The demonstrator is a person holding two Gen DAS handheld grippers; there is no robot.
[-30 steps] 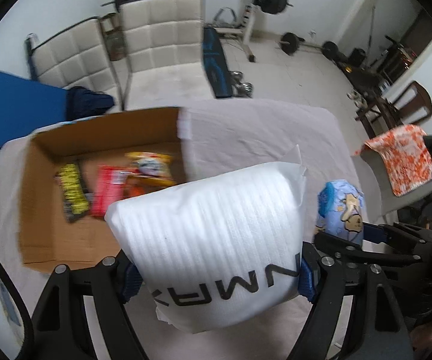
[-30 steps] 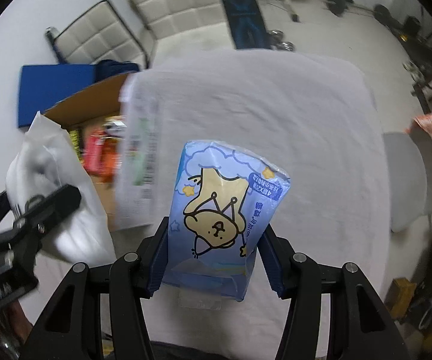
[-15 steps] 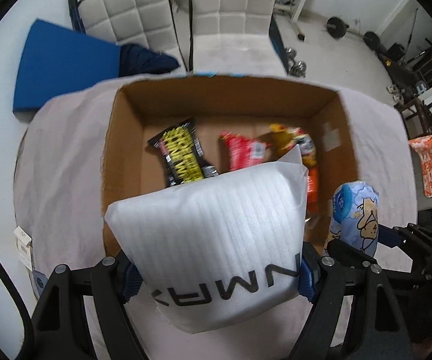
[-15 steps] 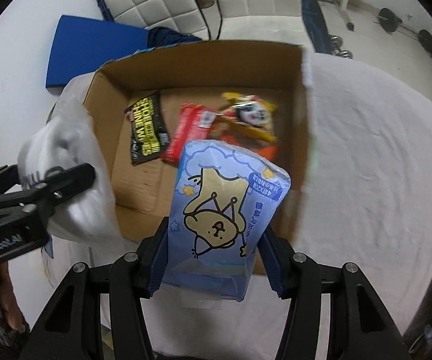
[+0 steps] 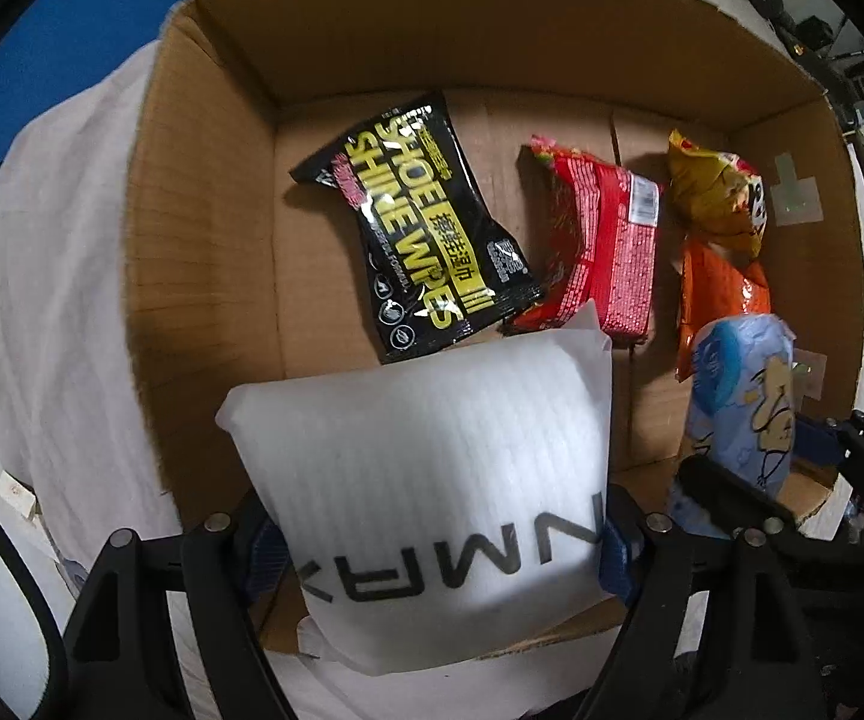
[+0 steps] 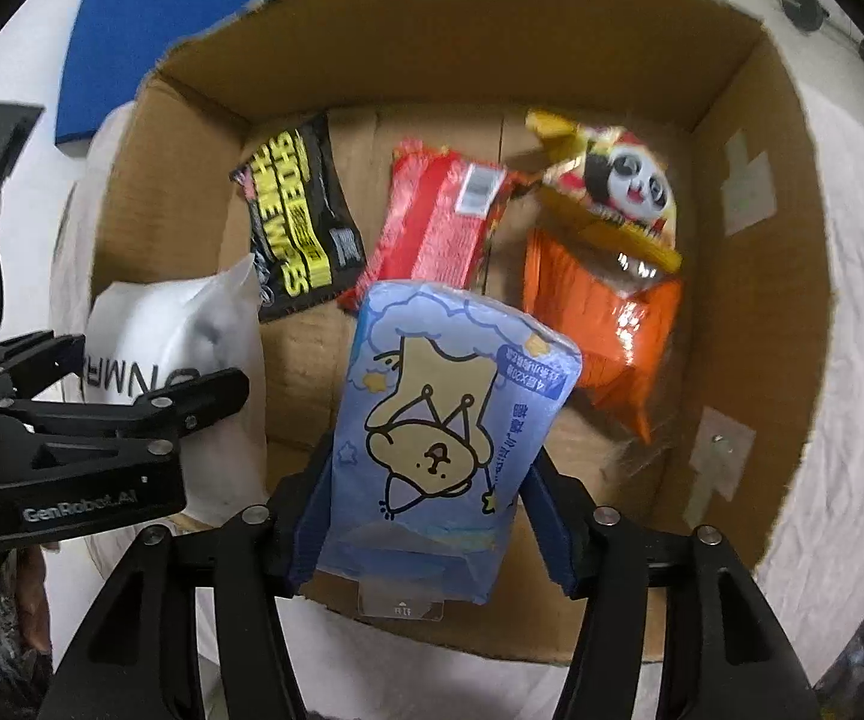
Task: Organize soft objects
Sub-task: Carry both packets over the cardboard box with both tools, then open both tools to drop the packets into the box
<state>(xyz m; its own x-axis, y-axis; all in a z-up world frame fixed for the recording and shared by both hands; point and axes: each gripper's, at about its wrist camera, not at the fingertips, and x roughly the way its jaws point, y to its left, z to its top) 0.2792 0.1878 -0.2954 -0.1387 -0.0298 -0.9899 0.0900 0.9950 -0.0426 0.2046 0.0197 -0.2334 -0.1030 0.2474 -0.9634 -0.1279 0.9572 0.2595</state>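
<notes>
My left gripper [image 5: 432, 546] is shut on a white foam pouch [image 5: 426, 462] with black lettering and holds it over the near edge of an open cardboard box [image 5: 204, 240]. My right gripper [image 6: 432, 516] is shut on a blue tissue pack [image 6: 450, 420] with a cartoon bear and holds it above the box's [image 6: 792, 240] near side. The left gripper [image 6: 150, 414] and pouch [image 6: 174, 324] show at the left in the right wrist view. The tissue pack [image 5: 744, 402] shows at the right in the left wrist view.
In the box lie a black shoe-wipes pack [image 5: 426, 234], a red packet [image 5: 600, 246], a yellow snack bag [image 6: 612, 192] and an orange packet [image 6: 606, 324]. The box stands on a white cloth [image 5: 60, 276]. A blue mat [image 6: 150, 36] lies behind.
Both grippers have moved forward and down with their loads toward the box; the box now fills both views.
</notes>
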